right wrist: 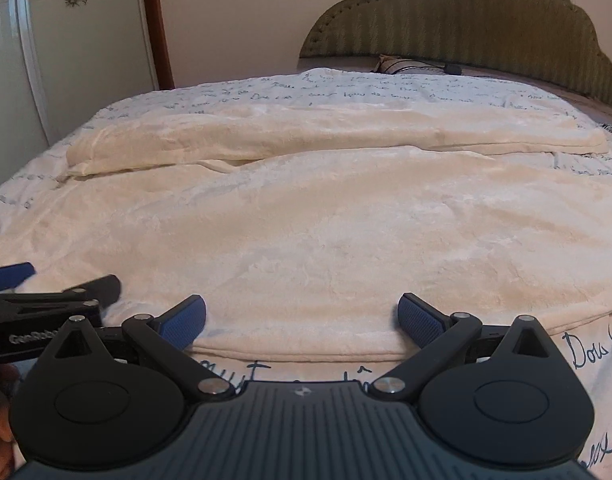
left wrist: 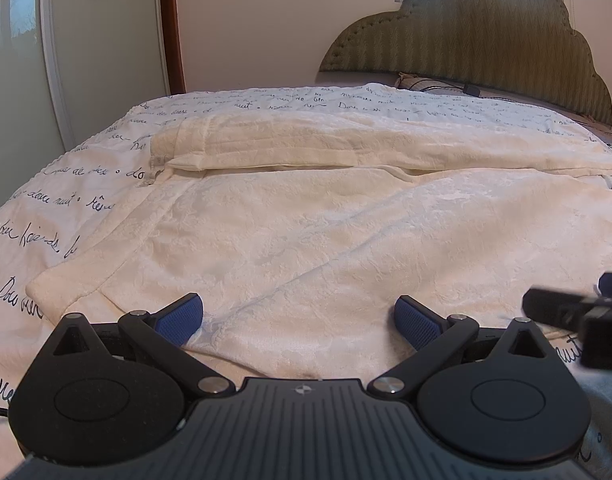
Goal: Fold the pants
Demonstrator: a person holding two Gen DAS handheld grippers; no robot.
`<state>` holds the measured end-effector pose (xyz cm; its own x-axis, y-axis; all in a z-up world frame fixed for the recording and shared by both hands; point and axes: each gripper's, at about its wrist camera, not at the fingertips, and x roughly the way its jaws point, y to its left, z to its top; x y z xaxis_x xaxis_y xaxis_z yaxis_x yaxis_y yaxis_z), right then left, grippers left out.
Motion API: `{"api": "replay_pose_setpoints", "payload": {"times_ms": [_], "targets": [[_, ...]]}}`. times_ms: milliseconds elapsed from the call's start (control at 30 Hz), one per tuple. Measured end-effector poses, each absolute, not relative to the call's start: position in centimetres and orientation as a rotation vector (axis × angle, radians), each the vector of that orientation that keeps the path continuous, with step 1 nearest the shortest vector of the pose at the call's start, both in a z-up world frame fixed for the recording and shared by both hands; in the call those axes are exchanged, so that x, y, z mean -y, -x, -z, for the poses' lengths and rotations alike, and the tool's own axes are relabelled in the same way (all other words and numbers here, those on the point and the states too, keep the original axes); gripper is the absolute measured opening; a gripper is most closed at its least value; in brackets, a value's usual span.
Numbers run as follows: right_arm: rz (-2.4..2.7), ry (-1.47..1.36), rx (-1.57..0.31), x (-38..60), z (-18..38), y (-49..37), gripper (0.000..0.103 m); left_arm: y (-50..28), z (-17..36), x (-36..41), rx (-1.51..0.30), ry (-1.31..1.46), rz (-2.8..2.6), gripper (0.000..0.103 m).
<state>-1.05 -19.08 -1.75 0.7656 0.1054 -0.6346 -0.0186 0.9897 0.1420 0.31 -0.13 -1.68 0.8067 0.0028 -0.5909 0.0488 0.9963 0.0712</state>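
Cream fleece pants [left wrist: 306,216] lie spread flat across the bed, both legs running left to right; they also show in the right wrist view [right wrist: 326,224]. The far leg [left wrist: 346,144] lies a little higher than the near one. My left gripper [left wrist: 297,322] is open, its blue pads [left wrist: 181,320] just above the near hem edge. My right gripper [right wrist: 301,322] is open too, low over the near edge of the same leg. Each gripper shows at the edge of the other's view: the right one [left wrist: 578,312] and the left one [right wrist: 45,300]. Neither holds cloth.
The bed cover [left wrist: 45,208] is white with dark handwriting print. A green scalloped headboard [left wrist: 486,44] and a pillow [left wrist: 418,82] stand at the far right. A white wardrobe door [left wrist: 105,40] and a wooden door frame [left wrist: 173,24] stand at the left.
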Motion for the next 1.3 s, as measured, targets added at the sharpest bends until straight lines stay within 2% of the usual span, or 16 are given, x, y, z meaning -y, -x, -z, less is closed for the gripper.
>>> {"api": "replay_pose_setpoints", "payload": {"times_ms": [133,467,633,800,1000,1200,1233,1267,1300], "targets": [[-0.14,-0.128,-0.61,19.2,-1.4,1.2,0.103,-0.3,1.7,0.1,-0.632,-0.084,0.025,0.103],[-0.336,0.31,-0.312,14.8,-7.4,-7.0,0.103,0.0,-1.0,-0.8,-0.598,-0.096,0.098,0.103],[-0.375,0.413,-0.323,12.6,-7.5,-15.3,0.103,-1.2,-3.3,-2.0,-0.528,-0.118,0.043,0.103],[-0.424,0.402,-0.501,12.2,-4.9,-24.6,0.102,-3.5,-3.8,-3.5,-0.519,-0.102,-0.016,0.103],[-0.487,0.33,-0.663,12.1,-1.7,-32.7,0.102,-5.3,-1.6,-3.6,-0.562,-0.138,-0.019,0.103],[-0.637,0.294,-0.807,11.6,0.7,-37.2,0.082,-5.9,0.7,-3.3,-0.618,-0.157,0.018,0.103],[-0.676,0.285,-0.826,11.5,0.8,-37.4,0.067,-6.1,0.9,-3.6,-0.63,-0.137,0.025,0.103],[-0.711,0.276,-0.838,11.4,0.8,-37.5,0.057,-6.4,1.0,-4.0,-0.643,-0.111,0.03,0.103],[-0.726,0.282,-0.843,11.1,0.7,-37.5,0.051,-6.7,1.1,-4.3,-0.653,-0.087,0.034,0.103]]}}
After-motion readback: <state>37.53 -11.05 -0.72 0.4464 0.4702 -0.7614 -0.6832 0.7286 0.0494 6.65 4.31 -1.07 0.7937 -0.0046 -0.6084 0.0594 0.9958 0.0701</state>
